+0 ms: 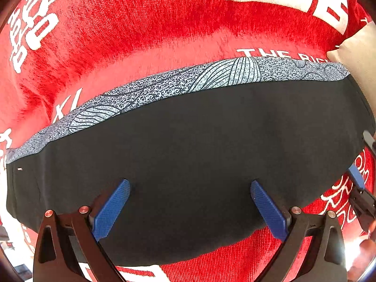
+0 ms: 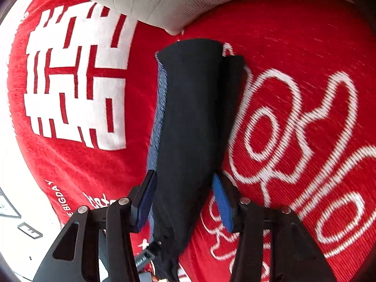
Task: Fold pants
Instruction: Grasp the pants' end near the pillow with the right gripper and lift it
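Nearest the lenses, the left gripper (image 1: 190, 208) is hovering spread wide over the black pants (image 1: 188, 155), while the right gripper (image 2: 183, 196) is straddling their end, unclamped. Beyond, they are lying folded on the red blanket (image 1: 145, 23); a careless nudge risks undoing layers.

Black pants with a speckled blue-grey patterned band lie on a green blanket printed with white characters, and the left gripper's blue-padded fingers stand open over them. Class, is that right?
One detail is wrong: the blanket is red, not green, as the left wrist view shows. The black pants with the speckled blue-grey patterned band do lie on it, and the left gripper is open over them.
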The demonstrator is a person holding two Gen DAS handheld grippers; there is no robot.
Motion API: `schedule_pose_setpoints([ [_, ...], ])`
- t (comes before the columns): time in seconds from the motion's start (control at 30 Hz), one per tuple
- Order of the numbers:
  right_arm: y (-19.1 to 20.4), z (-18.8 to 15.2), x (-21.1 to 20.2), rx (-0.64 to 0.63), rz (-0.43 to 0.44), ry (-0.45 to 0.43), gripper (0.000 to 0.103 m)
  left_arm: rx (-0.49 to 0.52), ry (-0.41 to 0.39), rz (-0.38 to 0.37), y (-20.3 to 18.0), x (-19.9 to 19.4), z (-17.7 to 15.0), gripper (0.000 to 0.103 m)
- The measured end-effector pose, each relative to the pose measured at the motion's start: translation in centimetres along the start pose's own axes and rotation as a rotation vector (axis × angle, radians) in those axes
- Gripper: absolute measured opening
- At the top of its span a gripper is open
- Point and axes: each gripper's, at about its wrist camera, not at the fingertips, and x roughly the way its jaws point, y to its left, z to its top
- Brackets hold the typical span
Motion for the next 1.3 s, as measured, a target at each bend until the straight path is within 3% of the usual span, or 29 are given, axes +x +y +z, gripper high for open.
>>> schedule_pose_setpoints([
  [0.17, 0.9, 0.2, 0.7, -0.020, 0.049, -0.006, 0.055, 0.016, -0.003, 0.015, -0.4, -0.3, -0.7, 0.103],
  [0.43, 1.7, 0.6, 2.4, -0.060, 0.028, 0.000, 0.055, -0.001, -0.021, 0.024, -2.2, -2.9, -0.4, 0.103],
  [0.57, 1.4, 1.0, 2.8, -0.017, 0.020, 0.026, 0.055, -0.008, -0.074, 0.047, -2.7, -4.5, 0.1, 0.103],
  [0.7, 1.0, 0.6, 1.5, -0.006, 0.003, 0.039, 0.055, -0.015, -0.076, 0.051, -2.7, -4.7, 0.1, 0.103],
  [0.8, 0.3, 0.2, -0.5, -0.031, -0.079, -0.015, 0.055, -0.040, -0.071, 0.047, -1.7, -4.5, -0.1, 0.103],
  [0.87, -0.6, 0.5, -1.2, 0.004, -0.079, -0.059, 0.057, -0.044, -0.061, 0.057, -1.2, -4.1, -0.3, 0.103],
  [0.93, -1.2, 1.0, -0.7, 0.042, -0.046, -0.068, 0.057, -0.049, -0.047, 0.068, -0.8, -3.7, -0.6, 0.103],
  [1.07, 0.4, 1.9, 1.8, -0.053, -0.049, -0.045, 0.057, -0.051, -0.054, 0.081, -0.6, -3.7, -0.7, 0.103],
  [1.2, 1.2, 2.4, 3.2, -0.064, -0.051, -0.041, 0.057, -0.048, -0.061, 0.074, -0.9, -4.0, -0.5, 0.103],
  [1.23, 1.3, 2.5, 3.3, -0.057, -0.053, -0.028, 0.056, -0.044, -0.066, 0.069, -1.2, -4.2, -0.5, 0.103],
  [1.27, 1.2, 2.7, 3.3, -0.046, -0.062, -0.014, 0.046, -0.040, -0.071, 0.065, -1.4, -4.4, -0.5, 0.103],
  [1.3, 1.1, 2.8, 3.2, -0.040, -0.067, -0.004, 0.027, -0.037, -0.077, 0.062, -1.5, -4.5, -0.5, 0.103],
])
